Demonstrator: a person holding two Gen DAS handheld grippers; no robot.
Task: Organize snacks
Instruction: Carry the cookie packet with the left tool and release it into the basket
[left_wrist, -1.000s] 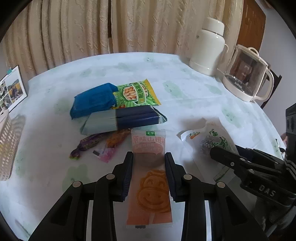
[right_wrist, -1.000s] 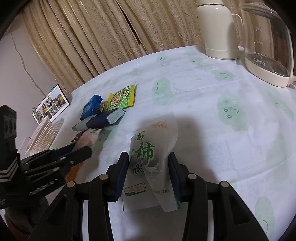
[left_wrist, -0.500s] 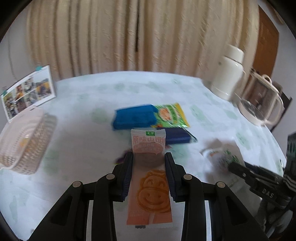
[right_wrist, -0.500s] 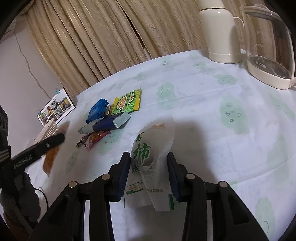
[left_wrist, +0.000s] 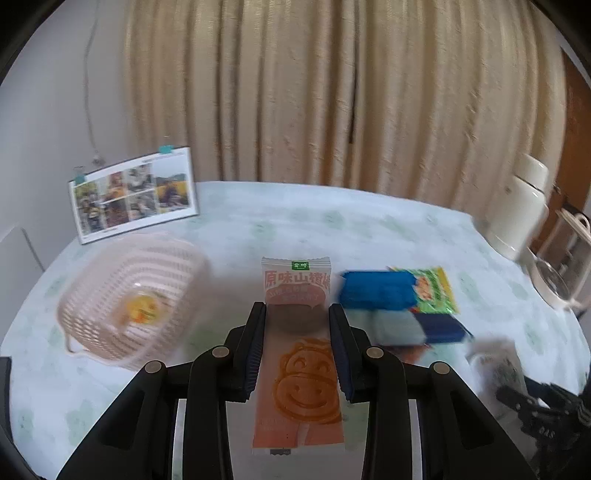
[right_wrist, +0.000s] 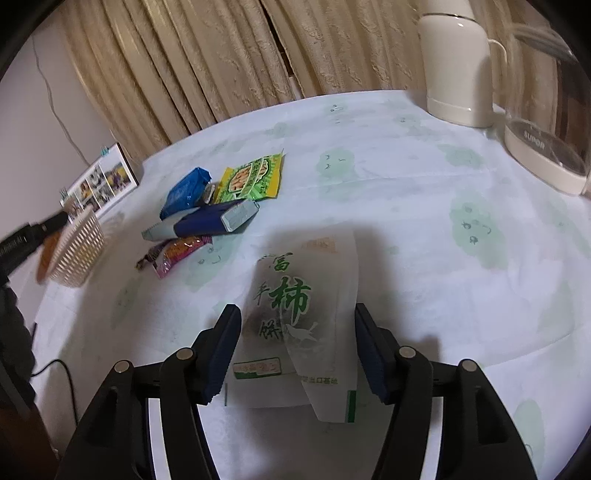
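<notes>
Our left hand-held gripper (left_wrist: 297, 349) clamps the pink snack packet (left_wrist: 297, 354) above the worktop (left_wrist: 332, 229), near the pink basket (left_wrist: 129, 299). Our right hand-held gripper (right_wrist: 295, 354) stands wide around the white persimmon packet (right_wrist: 301, 314) lying on the worktop; other snacks (right_wrist: 214, 206) lie beyond.

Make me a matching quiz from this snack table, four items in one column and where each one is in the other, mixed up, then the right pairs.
Items
1. orange smiley-face packet
2. white packet with green characters
3. small orange item
4. green peanut bag

Places
A. inside the pink basket
B. lying flat on the tablecloth beside the blue packet
C. clamped in the left gripper
D. between the open fingers of the right gripper

Pairs: 1-C, 2-D, 3-A, 4-B
</notes>
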